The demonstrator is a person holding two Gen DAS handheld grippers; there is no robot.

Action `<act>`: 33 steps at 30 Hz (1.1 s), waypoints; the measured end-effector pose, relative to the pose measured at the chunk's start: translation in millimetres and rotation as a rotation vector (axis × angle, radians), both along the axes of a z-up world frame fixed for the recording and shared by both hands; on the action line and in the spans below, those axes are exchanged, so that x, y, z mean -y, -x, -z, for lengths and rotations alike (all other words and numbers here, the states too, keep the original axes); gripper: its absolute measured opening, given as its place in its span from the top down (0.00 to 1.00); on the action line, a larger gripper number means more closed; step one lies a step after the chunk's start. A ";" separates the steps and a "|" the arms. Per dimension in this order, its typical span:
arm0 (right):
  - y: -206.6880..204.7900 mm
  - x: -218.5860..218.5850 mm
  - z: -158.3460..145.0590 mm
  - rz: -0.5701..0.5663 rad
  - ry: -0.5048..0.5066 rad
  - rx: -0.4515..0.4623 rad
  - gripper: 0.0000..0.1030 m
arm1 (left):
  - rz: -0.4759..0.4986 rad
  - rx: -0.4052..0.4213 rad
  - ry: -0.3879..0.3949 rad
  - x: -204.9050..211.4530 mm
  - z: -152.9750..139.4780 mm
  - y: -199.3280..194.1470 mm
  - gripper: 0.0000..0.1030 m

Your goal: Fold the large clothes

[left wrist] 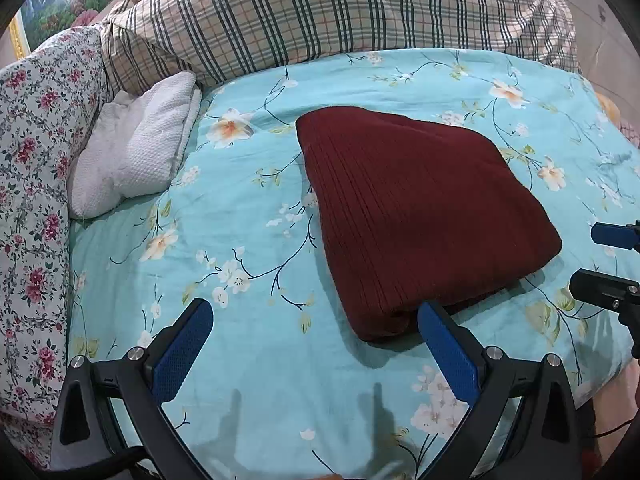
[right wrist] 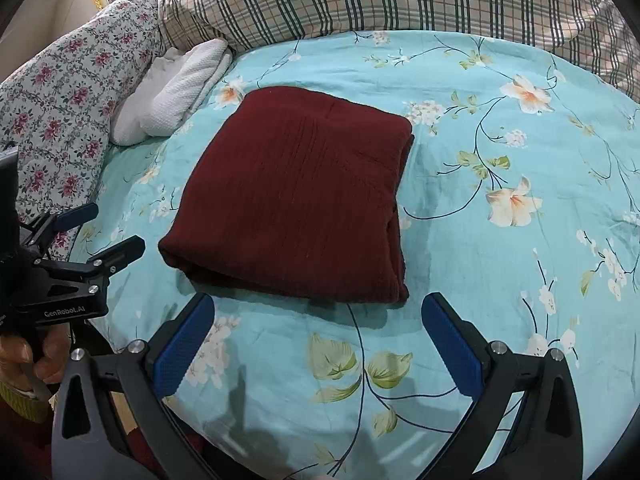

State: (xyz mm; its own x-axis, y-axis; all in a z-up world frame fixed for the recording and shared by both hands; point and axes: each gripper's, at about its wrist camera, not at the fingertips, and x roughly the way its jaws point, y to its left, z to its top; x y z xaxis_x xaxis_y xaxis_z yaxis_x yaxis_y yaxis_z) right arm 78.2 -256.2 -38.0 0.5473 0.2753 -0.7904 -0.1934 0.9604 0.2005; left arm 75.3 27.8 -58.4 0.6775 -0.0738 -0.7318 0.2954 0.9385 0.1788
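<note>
A dark red ribbed garment (left wrist: pixel 420 216) lies folded into a thick rectangle on the turquoise floral bedsheet (left wrist: pixel 240 208); it also shows in the right wrist view (right wrist: pixel 300 200). My left gripper (left wrist: pixel 314 320) is open and empty, hovering at the garment's near edge, its right finger (left wrist: pixel 444 340) close to the near corner. My right gripper (right wrist: pixel 316 316) is open and empty, just in front of the garment's folded edge. Each gripper shows in the other's view, the right one (left wrist: pixel 600 256) at the right edge, the left one (right wrist: pixel 100 232) at the left.
A white textured cloth (left wrist: pixel 136 148) lies at the far left of the sheet (right wrist: pixel 480 240). A plaid quilt (left wrist: pixel 320 16) is bunched along the back. A pink floral quilt (left wrist: pixel 36 160) lines the left side. The bed's near edge is under the grippers.
</note>
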 end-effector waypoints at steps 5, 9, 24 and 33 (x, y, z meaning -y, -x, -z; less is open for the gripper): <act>-4.3 1.5 1.9 -0.004 -0.003 -0.005 0.00 | -0.004 -0.003 0.003 -0.1 0.7 -3.2 0.00; -10.9 4.0 4.3 0.003 -0.030 -0.016 0.00 | -0.007 -0.043 0.075 -8.1 1.9 -15.5 0.00; -137.3 53.6 33.6 0.155 -0.281 -0.058 0.26 | -0.016 -0.164 0.369 -23.2 11.9 -112.7 0.01; -158.8 46.3 28.1 0.127 -0.321 -0.019 0.91 | 0.095 -0.302 0.477 4.0 44.3 -131.9 0.33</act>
